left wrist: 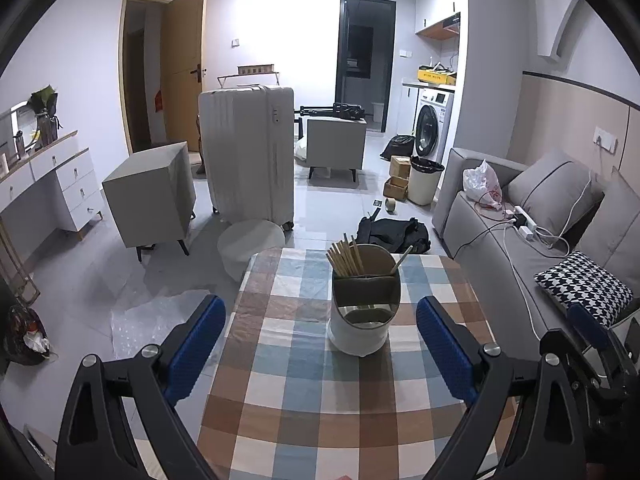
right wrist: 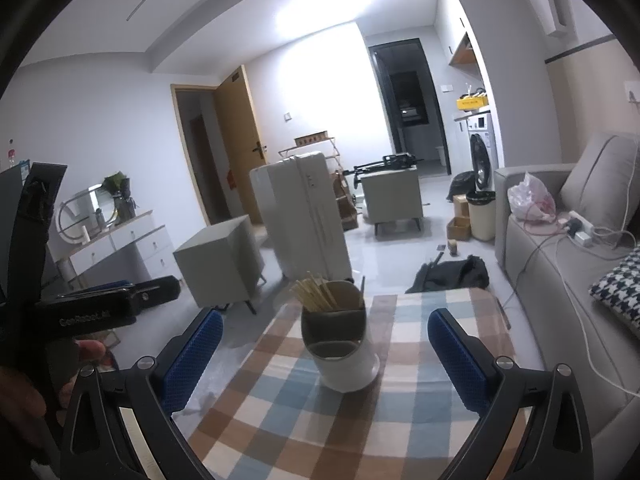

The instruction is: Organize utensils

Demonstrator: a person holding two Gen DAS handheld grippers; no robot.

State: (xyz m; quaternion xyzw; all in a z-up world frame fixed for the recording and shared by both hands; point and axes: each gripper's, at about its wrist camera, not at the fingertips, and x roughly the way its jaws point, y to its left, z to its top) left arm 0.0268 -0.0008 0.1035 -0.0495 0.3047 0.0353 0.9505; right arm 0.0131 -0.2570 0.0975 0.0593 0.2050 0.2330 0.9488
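Behind chopsticks (left wrist: 345,258), utensil holder's (left wrist: 362,322) rear compartment stays hidden.

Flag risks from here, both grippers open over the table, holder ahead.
1. The holder is tall with chopsticks fanned above its rim; a nudge from the left gripper or right gripper might tip it.
2. It stands on a loose-looking checked cloth, which could slide.
3. In the right wrist view it sits near the table's far-left edge, so a push might send it off.

The utensil holder (right wrist: 342,344) stands on the checked tablecloth (right wrist: 360,412), chopsticks (right wrist: 314,296) fanned in its far compartment (near one dark). The right gripper (right wrist: 326,354) hangs spread wide before the holder — the left gripper (right wrist: 116,300) off to the holder's left.
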